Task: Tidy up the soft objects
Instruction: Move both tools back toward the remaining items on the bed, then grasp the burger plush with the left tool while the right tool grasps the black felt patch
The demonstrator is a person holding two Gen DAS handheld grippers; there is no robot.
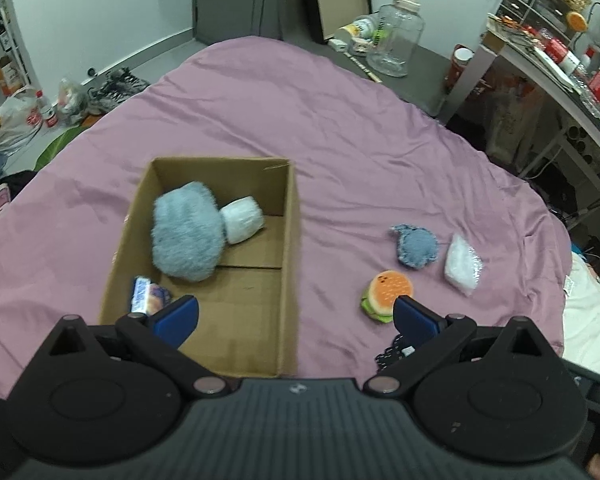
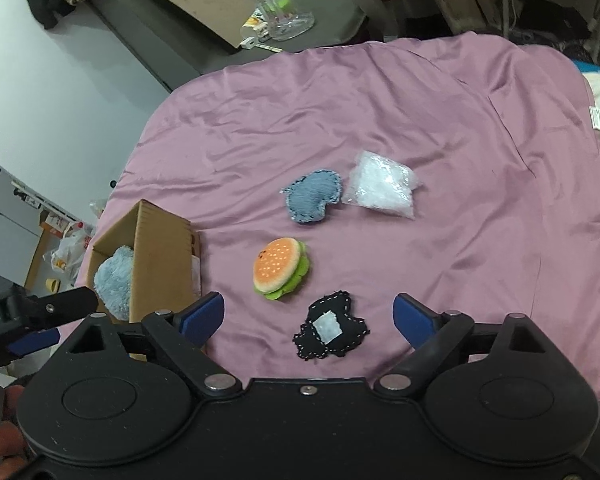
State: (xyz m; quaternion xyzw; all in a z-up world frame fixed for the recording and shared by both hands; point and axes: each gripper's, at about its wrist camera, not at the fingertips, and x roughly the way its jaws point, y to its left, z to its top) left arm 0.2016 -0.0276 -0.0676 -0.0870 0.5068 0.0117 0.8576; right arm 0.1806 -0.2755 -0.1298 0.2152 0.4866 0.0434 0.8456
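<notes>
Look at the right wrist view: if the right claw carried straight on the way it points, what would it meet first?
Probably the black stitched patch, lying on the pink bedspread between the open right claw's fingers; depth is uncertain.

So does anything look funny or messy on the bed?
Nothing is spilled or broken. Four soft things lie loose on the sheet, not yet in the box: the burger, black patch, denim patch and clear bag. The fluffy toy is already inside.
</notes>
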